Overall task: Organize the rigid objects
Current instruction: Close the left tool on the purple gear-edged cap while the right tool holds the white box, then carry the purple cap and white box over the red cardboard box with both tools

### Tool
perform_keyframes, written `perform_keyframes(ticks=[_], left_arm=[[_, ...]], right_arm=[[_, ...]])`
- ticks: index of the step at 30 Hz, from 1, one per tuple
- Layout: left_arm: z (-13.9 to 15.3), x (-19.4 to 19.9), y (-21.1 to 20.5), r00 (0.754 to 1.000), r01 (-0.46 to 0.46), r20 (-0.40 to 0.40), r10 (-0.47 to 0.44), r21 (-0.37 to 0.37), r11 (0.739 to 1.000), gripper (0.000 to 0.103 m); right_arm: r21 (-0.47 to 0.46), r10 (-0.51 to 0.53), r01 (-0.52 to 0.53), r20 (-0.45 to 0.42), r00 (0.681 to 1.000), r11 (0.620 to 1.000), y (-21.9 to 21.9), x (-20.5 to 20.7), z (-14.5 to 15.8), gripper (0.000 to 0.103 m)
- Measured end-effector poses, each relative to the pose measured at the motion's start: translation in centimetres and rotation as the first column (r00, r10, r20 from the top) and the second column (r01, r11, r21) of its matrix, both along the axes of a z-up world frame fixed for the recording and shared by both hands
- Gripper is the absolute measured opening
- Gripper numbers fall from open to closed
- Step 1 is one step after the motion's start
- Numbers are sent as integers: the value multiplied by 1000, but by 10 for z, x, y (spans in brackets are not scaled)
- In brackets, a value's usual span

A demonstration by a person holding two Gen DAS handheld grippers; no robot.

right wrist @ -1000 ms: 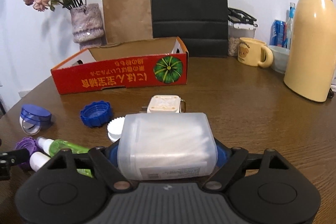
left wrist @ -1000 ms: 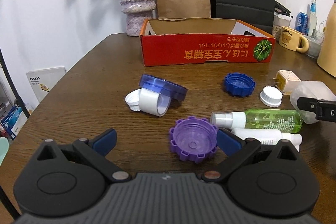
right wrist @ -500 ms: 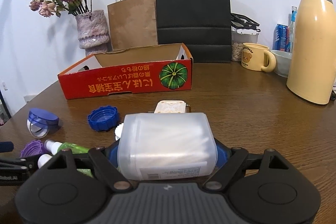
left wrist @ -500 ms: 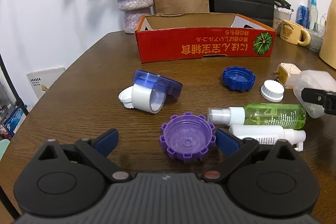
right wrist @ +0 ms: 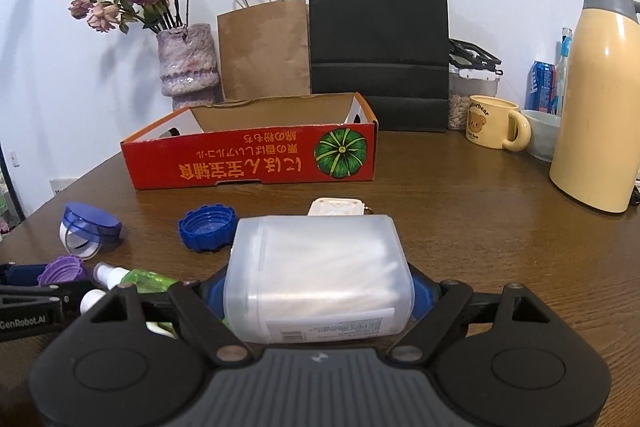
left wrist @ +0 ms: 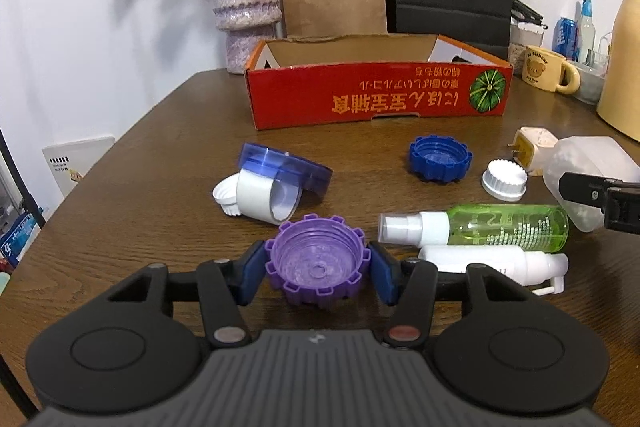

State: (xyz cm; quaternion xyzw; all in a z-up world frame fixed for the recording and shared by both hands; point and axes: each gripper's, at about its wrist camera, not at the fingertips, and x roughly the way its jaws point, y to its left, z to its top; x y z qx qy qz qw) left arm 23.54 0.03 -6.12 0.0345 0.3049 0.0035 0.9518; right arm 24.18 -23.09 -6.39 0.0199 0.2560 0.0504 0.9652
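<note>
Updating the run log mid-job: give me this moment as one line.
left gripper: shut on purple cap | right gripper: shut on translucent container | red box: nothing visible inside

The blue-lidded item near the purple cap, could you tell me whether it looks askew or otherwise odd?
Yes. The translucent blue lid sits tilted, propped on a white tape roll lying on its side, with a white ribbed cap tucked against it. The two spray bottles, green and white, also lie flat on the table. Nothing looks spilled or broken.
</note>
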Motion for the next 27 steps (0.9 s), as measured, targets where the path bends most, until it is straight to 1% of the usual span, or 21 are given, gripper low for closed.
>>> perform_keyframes(ticks=[7, 15, 27], left_arm=[[7, -5, 4, 999, -26, 36, 27, -11, 1000, 56], [23, -14, 9, 996, -33, 84, 36, -28, 999, 56], [57, -14, 7, 987, -13, 158, 22, -53, 998, 56]], right_arm=[[12, 13, -13, 25, 1000, 1000, 0, -4, 3, 82], [-5, 32, -32, 61, 998, 999, 4, -7, 11, 82], [-22, 57, -55, 126, 990, 998, 8, -9, 39, 82]])
